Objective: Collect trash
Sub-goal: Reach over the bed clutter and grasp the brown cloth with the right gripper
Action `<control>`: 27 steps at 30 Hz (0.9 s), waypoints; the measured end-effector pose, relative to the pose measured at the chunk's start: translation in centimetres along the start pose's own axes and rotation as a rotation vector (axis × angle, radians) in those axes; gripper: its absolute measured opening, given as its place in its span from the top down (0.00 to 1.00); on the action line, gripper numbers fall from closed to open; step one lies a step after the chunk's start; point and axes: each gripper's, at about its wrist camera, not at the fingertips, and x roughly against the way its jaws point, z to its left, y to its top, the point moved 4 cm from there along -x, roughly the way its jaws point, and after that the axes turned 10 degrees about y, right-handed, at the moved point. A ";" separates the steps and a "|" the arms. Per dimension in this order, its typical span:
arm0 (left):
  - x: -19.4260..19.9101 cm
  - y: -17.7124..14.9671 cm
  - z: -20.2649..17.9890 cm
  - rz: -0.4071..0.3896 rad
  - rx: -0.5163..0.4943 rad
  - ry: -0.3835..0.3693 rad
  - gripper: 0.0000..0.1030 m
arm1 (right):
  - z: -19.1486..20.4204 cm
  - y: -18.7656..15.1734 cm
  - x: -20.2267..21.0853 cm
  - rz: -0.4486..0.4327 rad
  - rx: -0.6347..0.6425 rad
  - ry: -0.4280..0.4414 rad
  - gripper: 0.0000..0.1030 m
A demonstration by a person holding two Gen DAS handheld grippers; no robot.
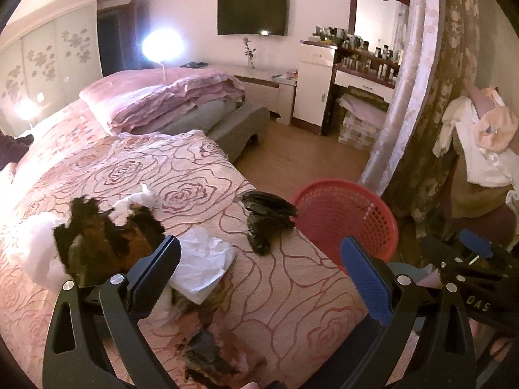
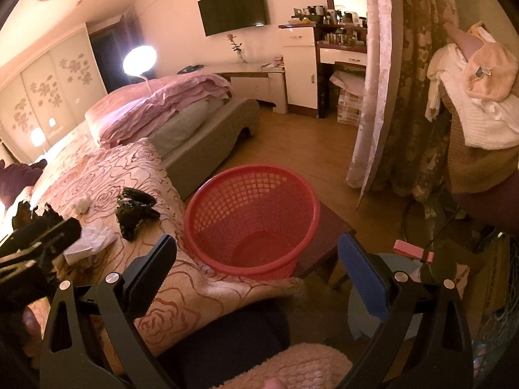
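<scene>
Trash lies scattered on the rose-patterned bedspread (image 1: 201, 175): a crumpled black bag (image 1: 264, 217), a flat white tissue (image 1: 202, 264), a small white wad (image 1: 136, 202), dark brown torn wrappers (image 1: 103, 236) and torn scraps (image 1: 214, 353) near the front. A red mesh basket (image 2: 251, 217) stands beside the bed on a low dark stool (image 2: 327, 243). My left gripper (image 1: 269, 278) hovers open over the bed, with the tissue by its left finger. My right gripper (image 2: 259, 272) hangs open just before the basket, nothing held. The black bag (image 2: 134, 209) also shows left of the basket.
Folded pink bedding (image 1: 175, 97) is stacked at the bed's far end, by a grey bench (image 1: 240, 126). A dresser with bottles (image 1: 360, 58) and a curtain (image 1: 408, 97) stand at right. Clothes hang on a rack (image 2: 476, 97). Wooden floor (image 2: 292, 142) lies open beyond the basket.
</scene>
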 end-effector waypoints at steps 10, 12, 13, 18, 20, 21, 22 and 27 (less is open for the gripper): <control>2.3 0.8 5.5 -0.047 0.096 0.038 0.08 | 2.7 -1.1 -0.6 0.034 0.054 0.077 0.07; 2.7 1.0 6.6 -0.054 0.119 0.048 0.08 | 3.4 -1.5 -0.9 0.051 0.072 0.104 0.07; 2.9 1.0 7.3 -0.057 0.131 0.057 0.08 | 4.0 -1.8 -1.0 0.063 0.086 0.129 0.07; 3.9 1.2 10.3 -0.078 0.171 0.101 0.08 | 8.2 -3.4 -1.4 0.130 0.177 0.295 0.07; 4.4 1.3 12.3 -0.090 0.201 0.126 0.08 | 9.5 -3.9 -1.4 0.152 0.211 0.347 0.07; 4.5 1.3 13.0 -0.092 0.212 0.134 0.08 | 10.3 -4.1 -1.4 0.162 0.230 0.374 0.07; 4.6 1.3 13.9 -0.095 0.228 0.146 0.08 | 11.3 -4.5 -1.3 0.175 0.257 0.408 0.07; 4.8 1.0 16.7 -0.089 0.287 0.174 0.08 | 15.0 -5.9 -0.9 0.225 0.348 0.531 0.07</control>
